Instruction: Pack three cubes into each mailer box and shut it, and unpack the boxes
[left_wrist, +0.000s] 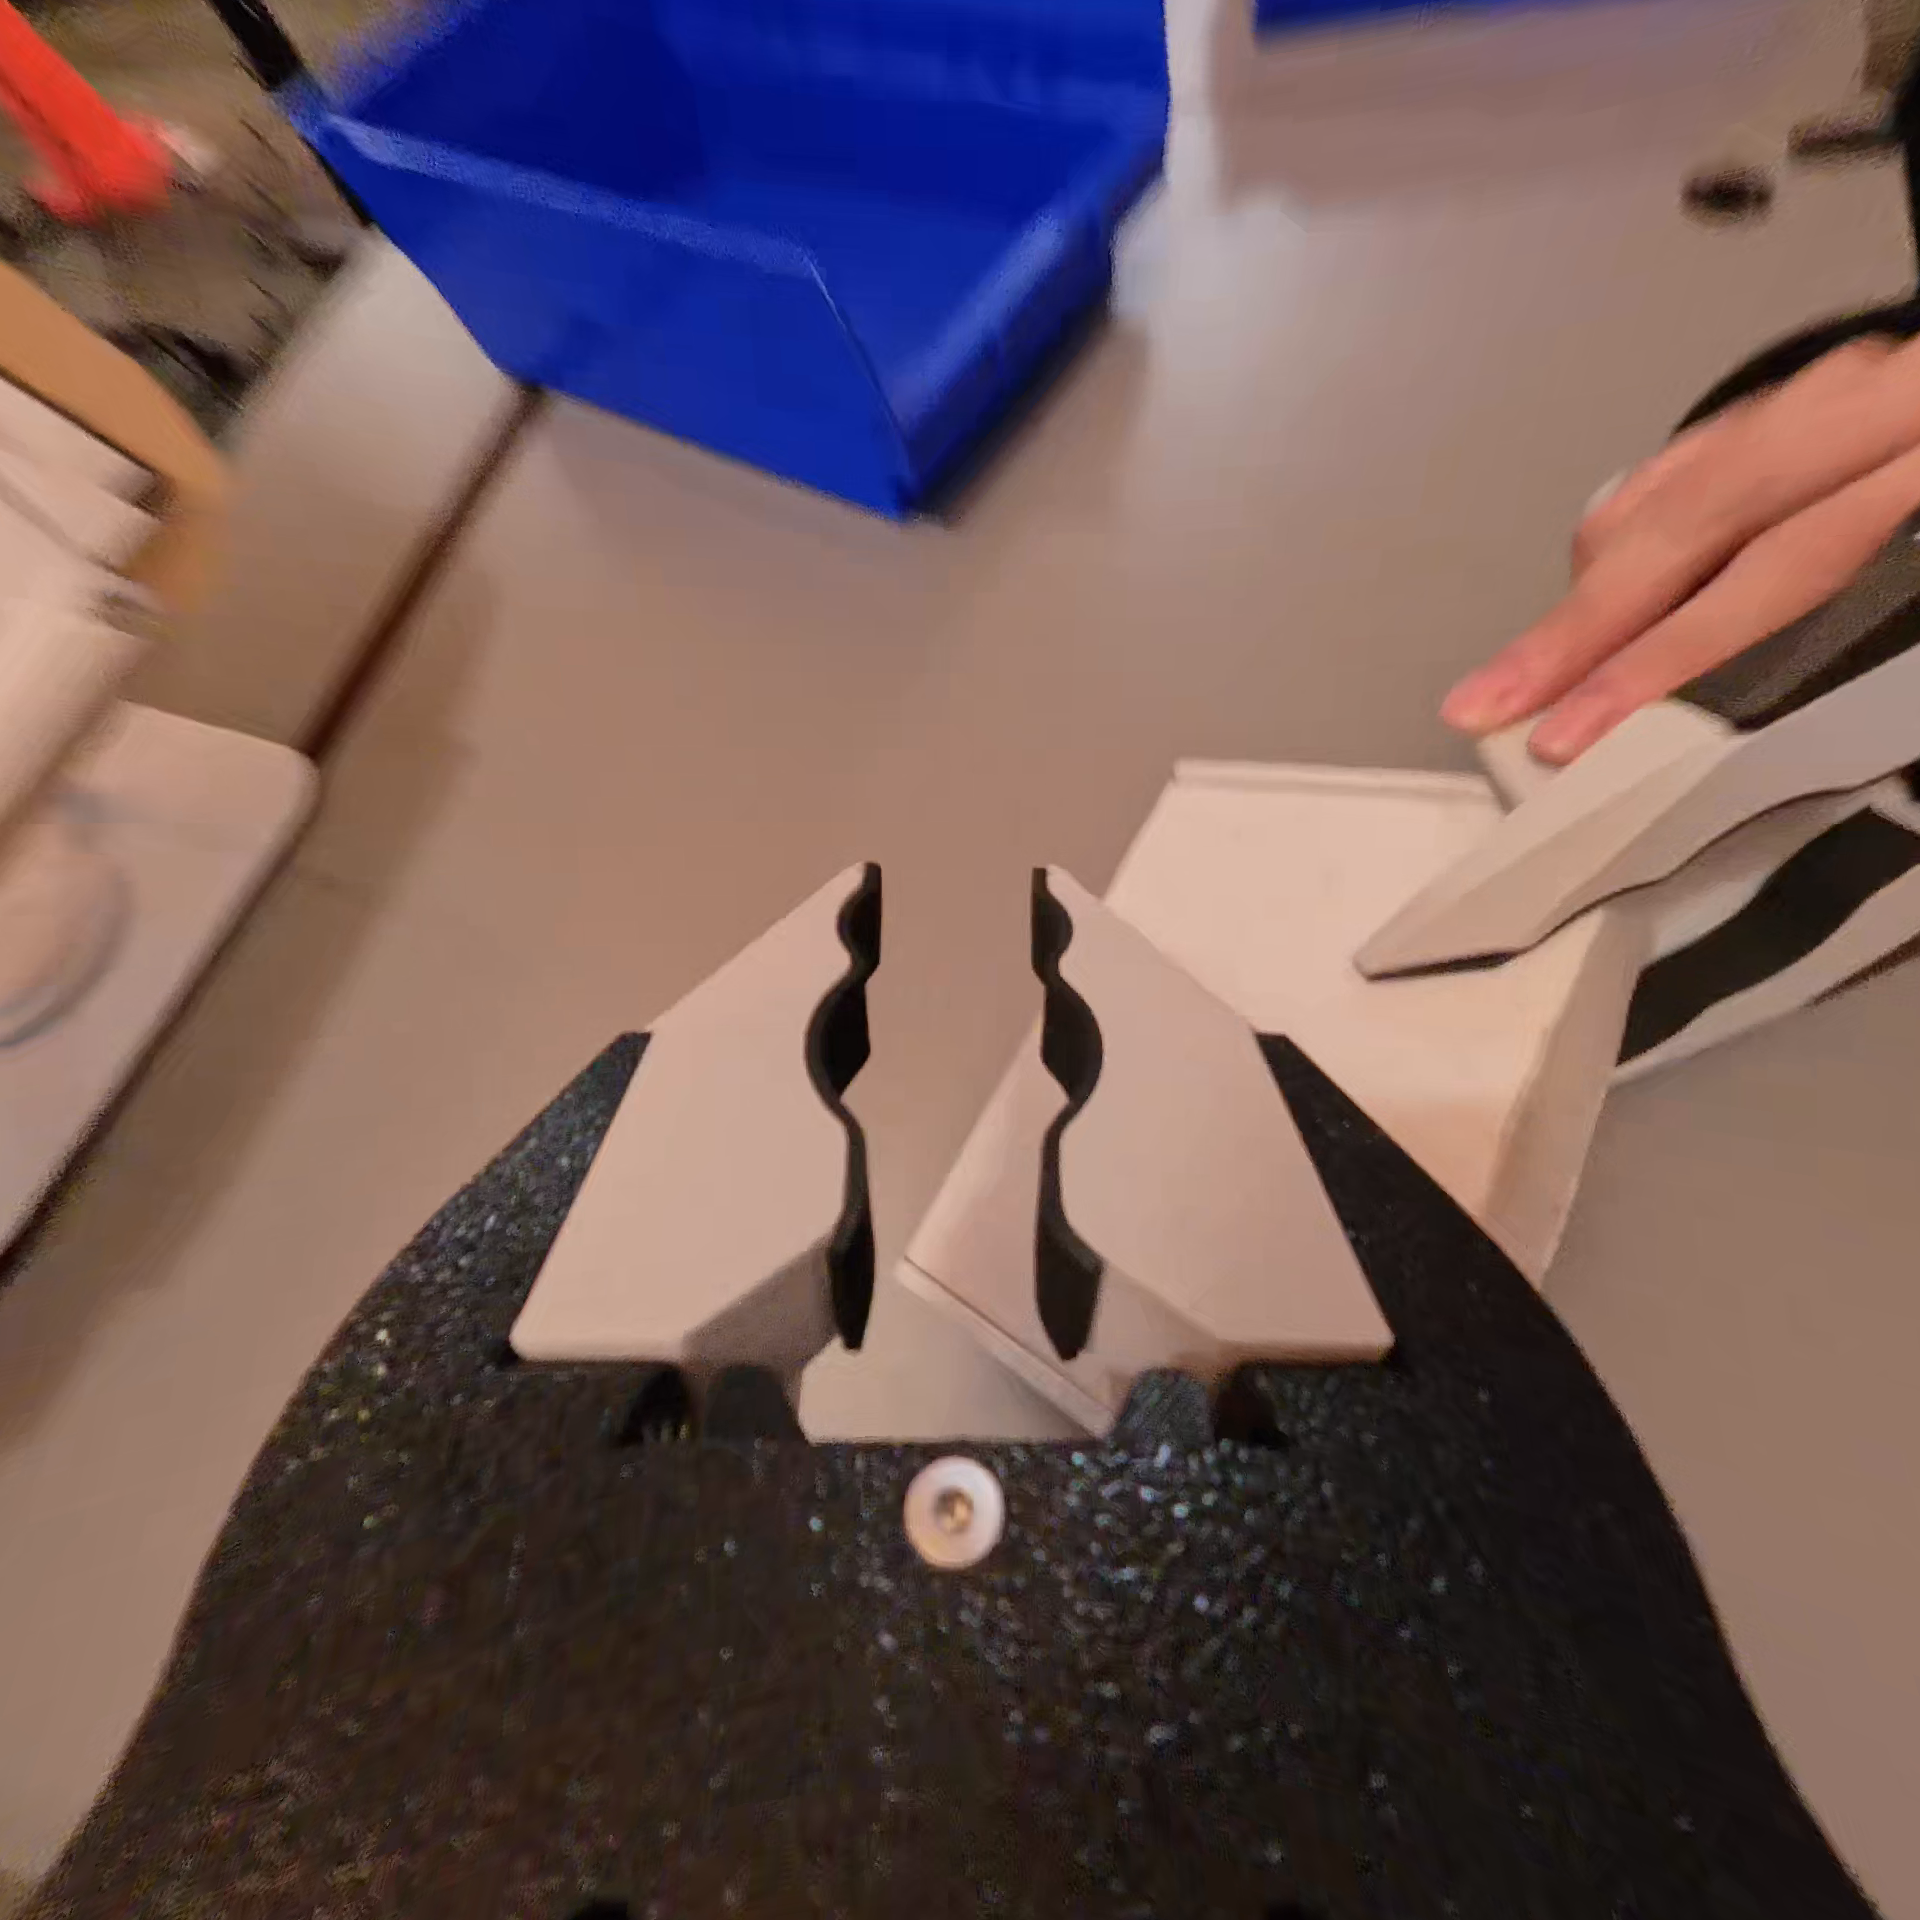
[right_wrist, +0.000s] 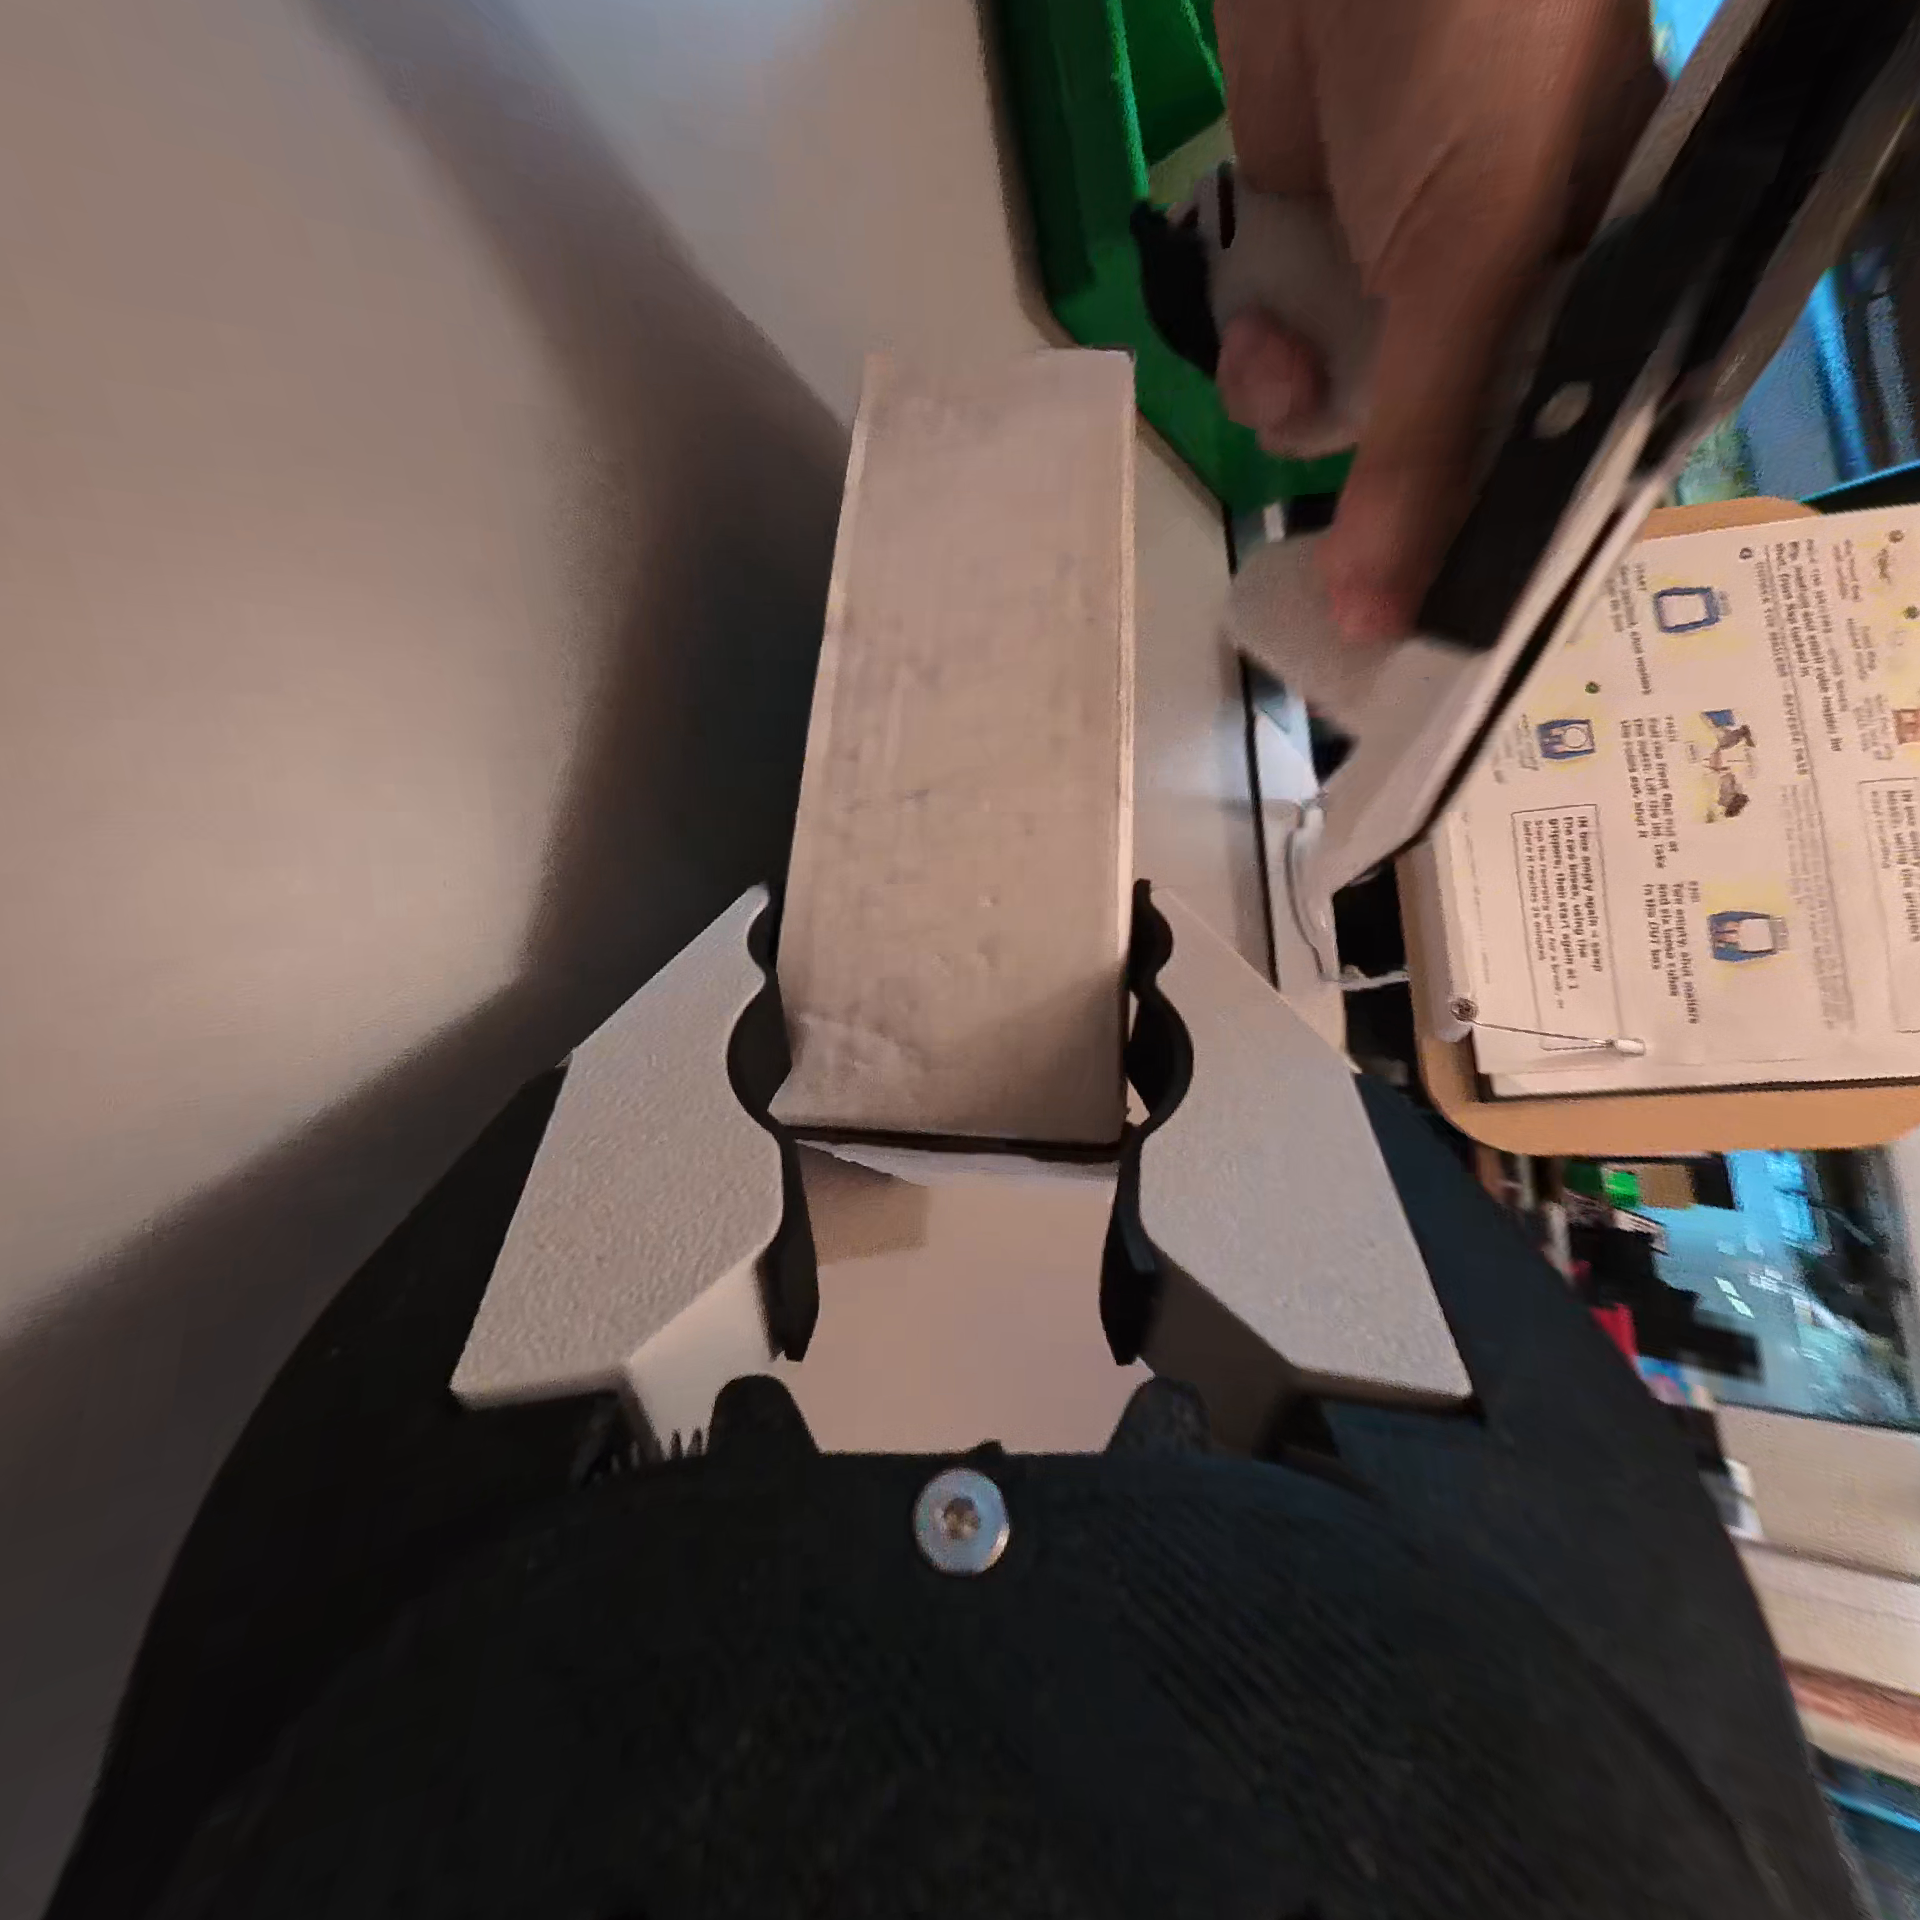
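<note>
A white mailer box (left_wrist: 1299, 935) sits on the grey table (left_wrist: 727, 675), to the right of my left gripper (left_wrist: 956, 873). The left gripper is open by a narrow gap and holds nothing; its right finger overlaps the box's near corner. My right gripper (right_wrist: 956, 894) is shut on the box (right_wrist: 966, 727), gripping it across its narrow width. In the left wrist view the right gripper's upper finger (left_wrist: 1538, 862) lies over the box's far right edge, with a hand (left_wrist: 1714, 561) on it. The box looks closed. No cubes are in view.
A blue bin (left_wrist: 727, 260) stands at the back of the table. A green bin (right_wrist: 1101, 156) is beyond the box. A clipboard with a printed sheet (right_wrist: 1662, 1101) lies to the right. A blurred white object (left_wrist: 156, 831) sits at the left edge.
</note>
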